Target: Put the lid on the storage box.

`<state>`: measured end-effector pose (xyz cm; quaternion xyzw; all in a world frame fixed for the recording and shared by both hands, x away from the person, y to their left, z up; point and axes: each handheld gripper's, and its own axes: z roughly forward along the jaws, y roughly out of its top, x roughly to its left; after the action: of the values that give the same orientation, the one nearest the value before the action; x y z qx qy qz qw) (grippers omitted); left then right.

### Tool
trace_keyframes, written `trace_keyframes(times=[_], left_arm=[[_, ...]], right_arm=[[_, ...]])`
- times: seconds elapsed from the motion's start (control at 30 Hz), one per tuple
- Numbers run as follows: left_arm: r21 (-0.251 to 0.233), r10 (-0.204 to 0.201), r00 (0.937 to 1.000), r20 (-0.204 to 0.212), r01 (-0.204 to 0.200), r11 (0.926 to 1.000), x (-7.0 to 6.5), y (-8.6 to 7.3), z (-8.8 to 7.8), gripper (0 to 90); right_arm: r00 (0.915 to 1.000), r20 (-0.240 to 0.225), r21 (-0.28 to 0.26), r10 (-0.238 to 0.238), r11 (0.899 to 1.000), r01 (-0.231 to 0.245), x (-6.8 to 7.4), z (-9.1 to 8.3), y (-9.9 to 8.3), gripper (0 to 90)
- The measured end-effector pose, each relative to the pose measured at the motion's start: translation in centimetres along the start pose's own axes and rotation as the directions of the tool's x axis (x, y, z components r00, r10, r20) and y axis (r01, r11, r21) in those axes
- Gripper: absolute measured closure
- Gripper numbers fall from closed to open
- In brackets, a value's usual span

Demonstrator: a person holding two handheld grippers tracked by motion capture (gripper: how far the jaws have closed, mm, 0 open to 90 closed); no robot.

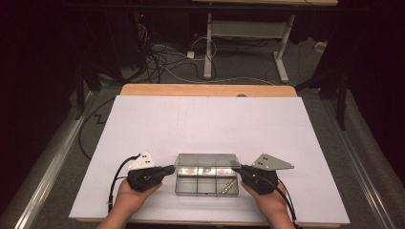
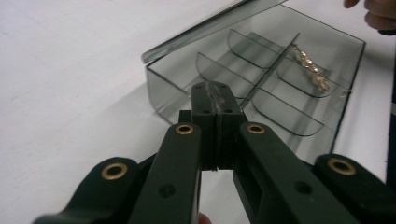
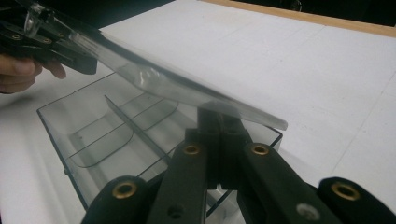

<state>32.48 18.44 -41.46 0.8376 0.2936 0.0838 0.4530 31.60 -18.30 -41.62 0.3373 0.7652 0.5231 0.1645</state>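
Observation:
A clear plastic compartment box (image 1: pixel 177 185) sits on the white table near the front edge, its lid (image 1: pixel 206 161) tilted up at the back. A gold chain (image 1: pixel 228 187) lies in its front right compartment; the same chain (image 2: pixel 310 67) is seen in the left gripper view. My left gripper (image 1: pixel 171 168) is shut, its tip (image 2: pixel 215 93) at the box's left end wall (image 2: pixel 163 88), with nothing visible between the jaws. My right gripper (image 1: pixel 235 166) is shut too, its tip (image 3: pixel 219 119) at the right end of the box (image 3: pixel 60 135), just under the raised lid (image 3: pixel 154 79).
The white sheet (image 1: pixel 205 124) stretches wide behind the box, with a wooden table edge (image 1: pixel 205 90) at the far side. Beyond it are the white legs of a desk (image 1: pixel 208 47) and loose cables (image 1: pixel 162 62) on the floor. Metal rails run along both sides.

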Motion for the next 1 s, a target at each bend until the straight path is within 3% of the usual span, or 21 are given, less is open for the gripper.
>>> trace_keyframes(times=[0.3,1.0], left_arm=[[-0.052,0.002,0.9993,0.036,0.0,0.9986,-0.6,0.2,0.2,87.6],[-0.052,0.004,0.9982,0.059,-0.001,0.9986,-0.9,0.3,0.5,87.5]], right_arm=[[1.0,-0.003,0.019,-0.007,1.0,0.007,0.1,-0.3,-0.8,90.0],[1.0,0.003,0.034,-0.004,0.999,0.003,0.2,-0.5,-1.4,90.0]])
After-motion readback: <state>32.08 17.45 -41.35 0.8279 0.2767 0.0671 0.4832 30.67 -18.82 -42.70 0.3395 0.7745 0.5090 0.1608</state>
